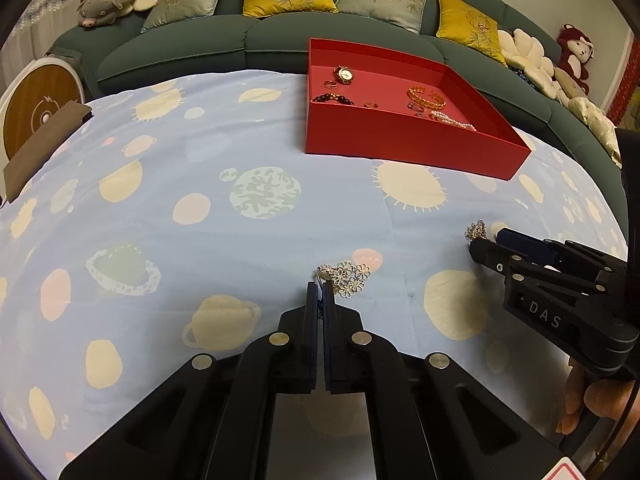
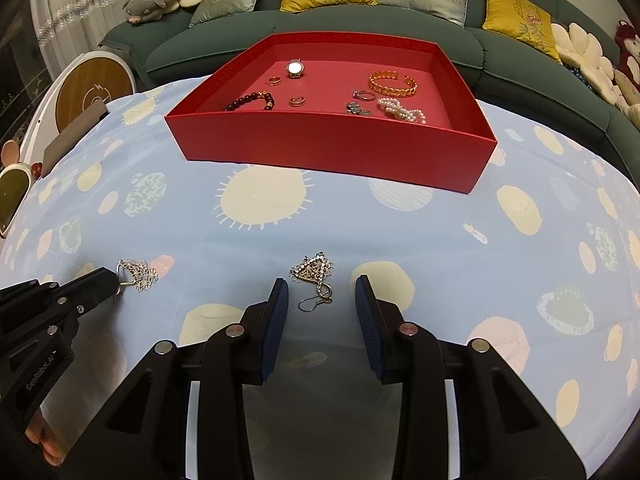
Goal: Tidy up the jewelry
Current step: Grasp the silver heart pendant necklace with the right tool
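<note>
My left gripper (image 1: pixel 320 286) is shut on the hook of a silver flower earring (image 1: pixel 349 278), which still rests on the blue cloth; it also shows in the right wrist view (image 2: pixel 138 274). My right gripper (image 2: pixel 322 286) is open, its fingers on either side of a second silver earring (image 2: pixel 314 274) lying on the cloth. That earring shows in the left wrist view (image 1: pixel 476 231) at the right gripper's tip (image 1: pixel 486 242). The red tray (image 2: pixel 332 148) beyond holds a watch (image 2: pixel 295 68), a gold bangle (image 2: pixel 394 83), a pearl bracelet (image 2: pixel 402 110), a dark bead bracelet (image 2: pixel 252 101) and rings.
The table carries a blue planet-print cloth (image 2: pixel 360 232). A green sofa (image 1: pixel 200 40) with cushions and plush toys runs behind it. A round wooden-faced device (image 1: pixel 38 108) and a brown card (image 1: pixel 44 146) sit at the left edge.
</note>
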`<state>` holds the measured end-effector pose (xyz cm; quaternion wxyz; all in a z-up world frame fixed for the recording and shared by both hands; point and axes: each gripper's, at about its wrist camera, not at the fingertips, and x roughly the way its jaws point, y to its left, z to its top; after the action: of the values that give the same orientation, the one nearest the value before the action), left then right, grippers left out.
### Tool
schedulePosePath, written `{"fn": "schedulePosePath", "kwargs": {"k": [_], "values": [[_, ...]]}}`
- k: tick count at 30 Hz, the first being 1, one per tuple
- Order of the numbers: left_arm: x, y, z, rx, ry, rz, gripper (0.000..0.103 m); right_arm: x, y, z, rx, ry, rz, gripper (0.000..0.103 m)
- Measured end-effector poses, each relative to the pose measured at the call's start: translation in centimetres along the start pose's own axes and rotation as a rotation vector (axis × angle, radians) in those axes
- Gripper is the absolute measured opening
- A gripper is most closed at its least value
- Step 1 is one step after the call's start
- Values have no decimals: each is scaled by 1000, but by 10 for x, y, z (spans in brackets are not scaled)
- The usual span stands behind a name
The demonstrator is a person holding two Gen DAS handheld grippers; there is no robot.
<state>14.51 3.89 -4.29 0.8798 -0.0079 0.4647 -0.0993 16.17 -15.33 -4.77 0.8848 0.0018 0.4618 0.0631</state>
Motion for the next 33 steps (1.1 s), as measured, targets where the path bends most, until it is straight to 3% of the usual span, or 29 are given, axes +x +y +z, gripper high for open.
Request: {"fn": "schedulePosePath", "kwargs": {"k": [6,11,16,17,25,26,28,29,33], "values": [[-1,0,0,0,3,-4,1,0,-3,1,-1,-1,-7,15],[-1,0,1,0,2,-4,1,1,-2,2,-9,-1,-10,6],[-2,-1,2,-1,-2,-5,1,-1,-3,2,-7,0,-4,5],[-2,-1,3,-2,-3,-4,1,-1,-4,2,-6,0,-1,0],[-4,3,7,-19,-9,-4,1,-15,3,5,-13,-13,59,0],[-4,3,7,-19,-9,-3,1,-14,5,6,-22,-2,65,2],[-4,4,6,-20,-7,-1,1,-10,5,6,-20,1,58,15],[-3,4,6,-20,-5,-1,1,-8,5,6,-15,-3,51,29],[-1,3,5,-15,-1,2,1,-1,3,9,-4,-10,45,33]]}}
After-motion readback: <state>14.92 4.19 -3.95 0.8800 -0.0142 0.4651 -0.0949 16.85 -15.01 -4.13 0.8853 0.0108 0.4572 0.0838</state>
